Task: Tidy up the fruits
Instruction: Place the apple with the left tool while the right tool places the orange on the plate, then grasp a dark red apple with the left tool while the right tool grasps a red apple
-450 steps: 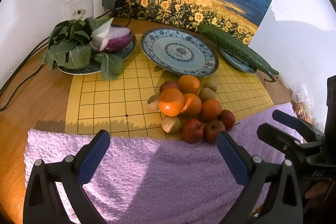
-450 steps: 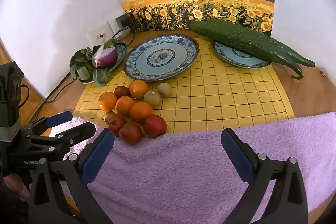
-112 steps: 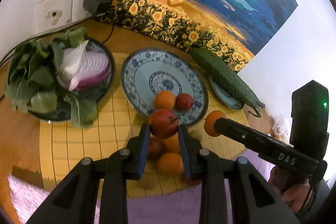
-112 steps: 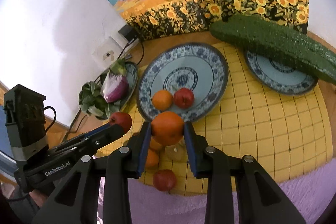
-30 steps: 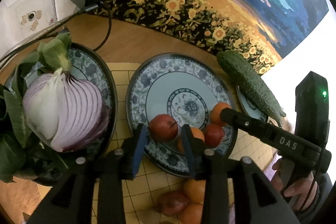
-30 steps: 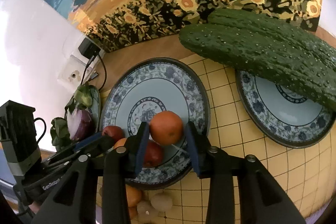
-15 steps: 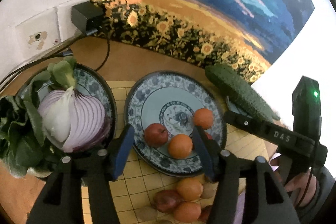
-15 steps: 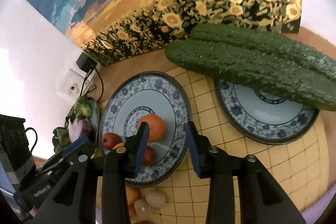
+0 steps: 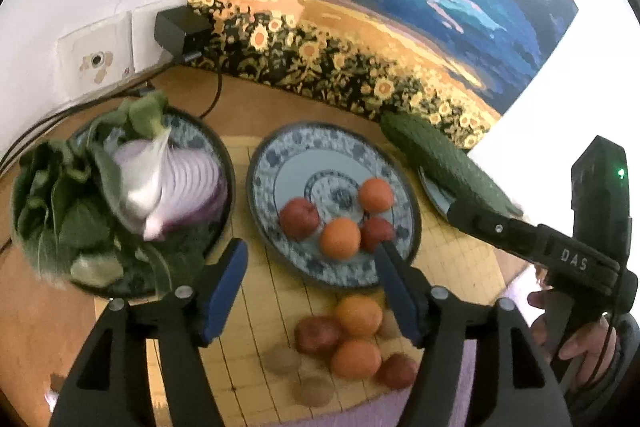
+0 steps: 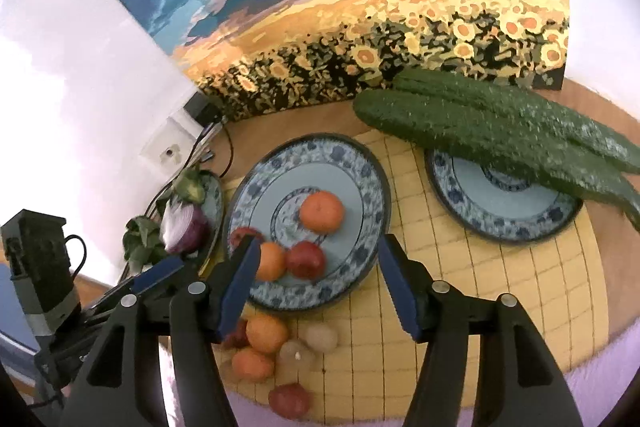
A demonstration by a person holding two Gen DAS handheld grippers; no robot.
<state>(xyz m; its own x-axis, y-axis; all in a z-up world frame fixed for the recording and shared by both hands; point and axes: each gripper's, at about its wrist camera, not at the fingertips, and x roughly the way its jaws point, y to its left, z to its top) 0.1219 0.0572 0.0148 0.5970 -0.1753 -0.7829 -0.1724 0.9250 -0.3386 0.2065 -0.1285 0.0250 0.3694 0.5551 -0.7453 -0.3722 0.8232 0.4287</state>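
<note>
Left gripper [image 9: 312, 263] and right gripper [image 10: 318, 265] both hung spread wide, grasping nothing. Two oranges [image 10: 321, 211] and two red apples [image 10: 305, 259] sat on the middle blue-patterned plate [image 10: 360, 163]; the remaining fruit pile [image 9: 352, 343] lay on the yellow grid mat [image 10: 500, 287].

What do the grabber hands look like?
Both are black plastic with two long fingers lined with blue pads. The left gripper has silver round bolts on its arms. The right gripper matches it; seen from the left wrist view, it has white letters "DAS", a tall black block with a green light, and a bare hand holding it.
</note>
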